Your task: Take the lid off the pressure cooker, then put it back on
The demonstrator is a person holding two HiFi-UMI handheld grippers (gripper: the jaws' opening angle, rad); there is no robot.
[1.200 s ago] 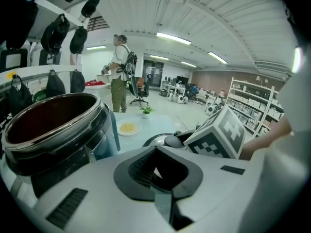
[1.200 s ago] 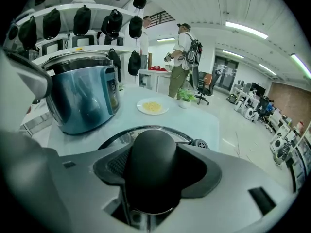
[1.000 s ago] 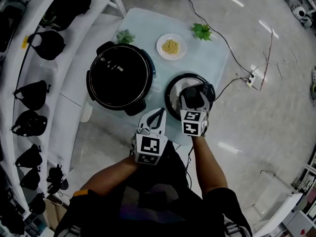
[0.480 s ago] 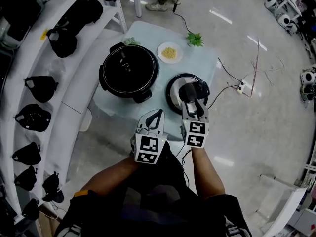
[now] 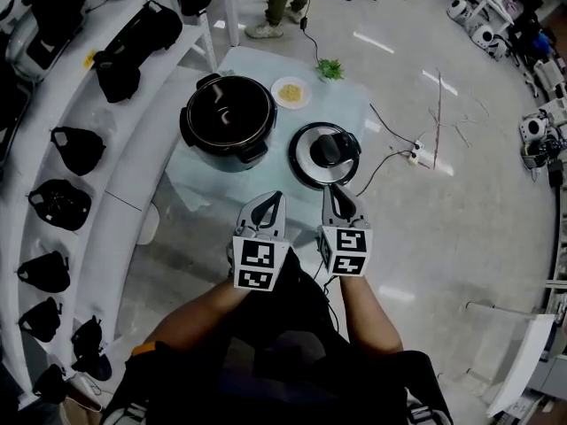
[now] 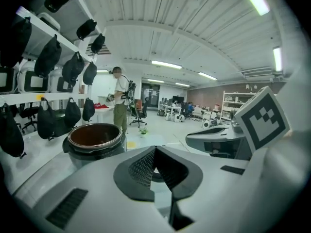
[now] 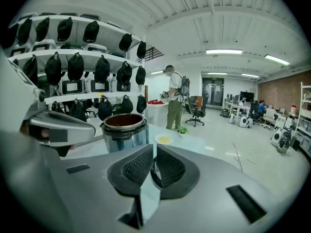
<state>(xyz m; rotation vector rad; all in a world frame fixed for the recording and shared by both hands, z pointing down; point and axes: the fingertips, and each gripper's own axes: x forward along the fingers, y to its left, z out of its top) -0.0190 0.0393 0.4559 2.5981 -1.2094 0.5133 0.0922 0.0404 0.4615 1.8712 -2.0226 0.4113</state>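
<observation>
The jaws of my left gripper [image 6: 154,152] meet at the tips with nothing in them. Those of my right gripper [image 7: 154,149] are closing, with only a thin slit left between the pads and nothing caught there. Both grippers hang side by side in the air, short of the near edge of the table [image 5: 354,104], touching nothing. The lid [image 5: 323,155] lies flat on the table just ahead of my right gripper, beside the open pressure cooker [image 5: 228,120] on its left. Beyond them sit a small plate [image 5: 291,92] of yellow food and a green plant [image 5: 330,68].
</observation>
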